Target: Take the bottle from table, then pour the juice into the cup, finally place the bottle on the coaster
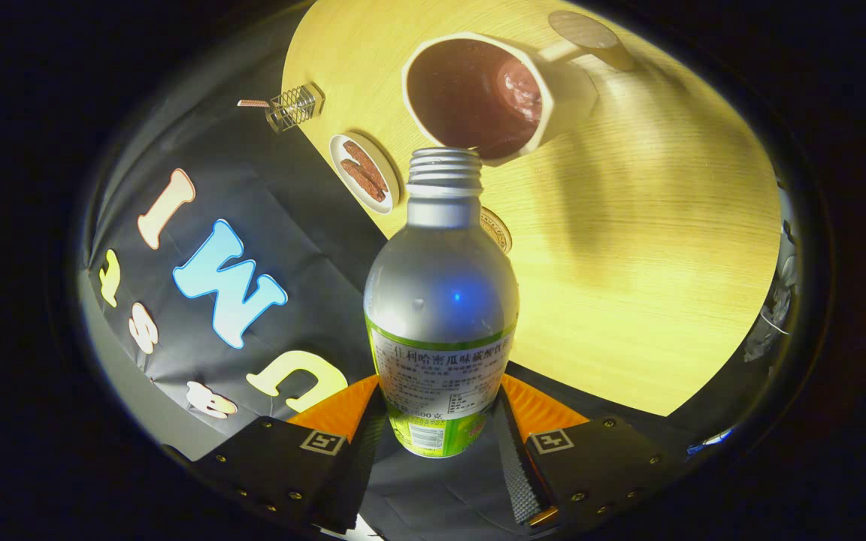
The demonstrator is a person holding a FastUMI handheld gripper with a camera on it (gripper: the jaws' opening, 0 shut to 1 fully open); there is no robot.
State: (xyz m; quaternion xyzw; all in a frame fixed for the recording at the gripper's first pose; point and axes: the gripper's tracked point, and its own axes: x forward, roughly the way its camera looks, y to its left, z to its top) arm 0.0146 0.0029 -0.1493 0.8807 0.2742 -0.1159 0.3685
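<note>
The gripper clamps both fingers on the bottle at centre frame, its open neck touching the rim of the cup above. A coaster peeks out behind the bottle; a small plate sits left.

Your claw presses both fingers, ribbed on their inner faces, on a bottle of smooth brushed metal with a soft sheen, its neck threaded, a glossy printed label wrapping its base. At twelve o'clock from the bottle's mouth you see a cup, matt and smooth like ceramic, with wet, shiny liquid inside. The desk looks like pale wood, fine-grained and matt. At nine o'clock, the wall cloth looks creased and dull.
</note>
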